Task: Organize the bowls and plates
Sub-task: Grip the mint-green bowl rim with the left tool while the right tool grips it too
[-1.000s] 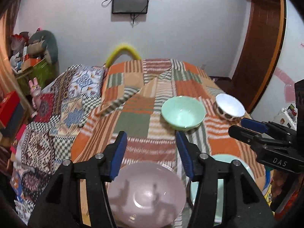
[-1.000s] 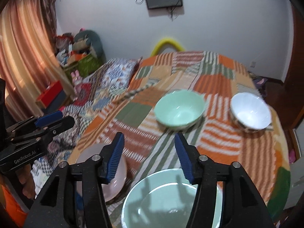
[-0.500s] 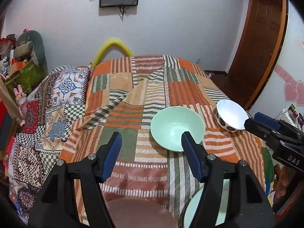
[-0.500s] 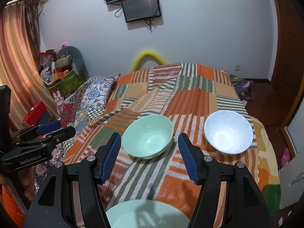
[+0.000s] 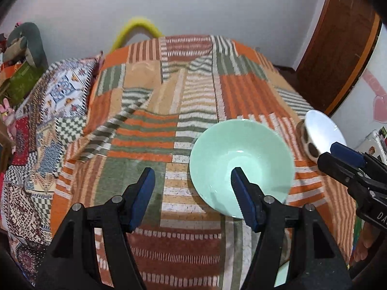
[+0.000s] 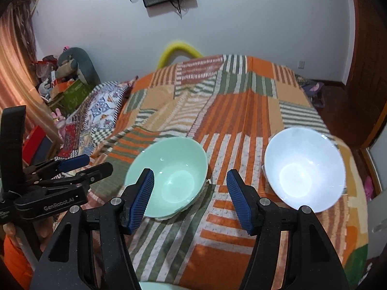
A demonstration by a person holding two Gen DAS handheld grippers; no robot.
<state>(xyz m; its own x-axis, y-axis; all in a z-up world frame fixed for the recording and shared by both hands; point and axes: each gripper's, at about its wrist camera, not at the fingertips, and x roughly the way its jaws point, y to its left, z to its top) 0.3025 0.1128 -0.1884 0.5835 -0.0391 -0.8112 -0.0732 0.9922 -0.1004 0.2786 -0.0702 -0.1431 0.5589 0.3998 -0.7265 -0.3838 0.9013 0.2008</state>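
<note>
Both grippers have advanced up the bed since the earlier frames: the pink plate and the pale green dish that filled the bottom of each view a second ago have dropped almost out of sight, and the green bowl point(image 5: 241, 169) now sits directly ahead.

We take the green bowl as our landmark. It rests upright on the striped bedspread point(image 5: 193, 91), mouth up. The white bowl point(image 6: 303, 169), spotted on its outer wall, stands just to the right of it, apart from it, near the bed's right edge.

The left gripper point(image 5: 191, 188) has its fingers apart with nothing between them. Its right finger point(image 5: 241, 200) overlaps the green bowl's interior in the left wrist view, while the other hangs over bare bedspread to the left of the bowl. The right gripper point(image 6: 189, 193) is likewise spread and empty; it straddles the green bowl's right rim, with the white bowl beyond its right finger.

We judge the step in hand to be the approach to a bowl for gathering. To do it well:

- Assign one bowl per gripper: left to the green bowl, right to the white.
- Set one finger inside the wall and one outside, then close on the rim.
- Keep the two grippers clear of each other.
- Expect the soft bedding to let a bowl tip under sideways pressure.

Whether any finger already touches the green bowl, we cannot tell through the fisheye distortion.
</note>
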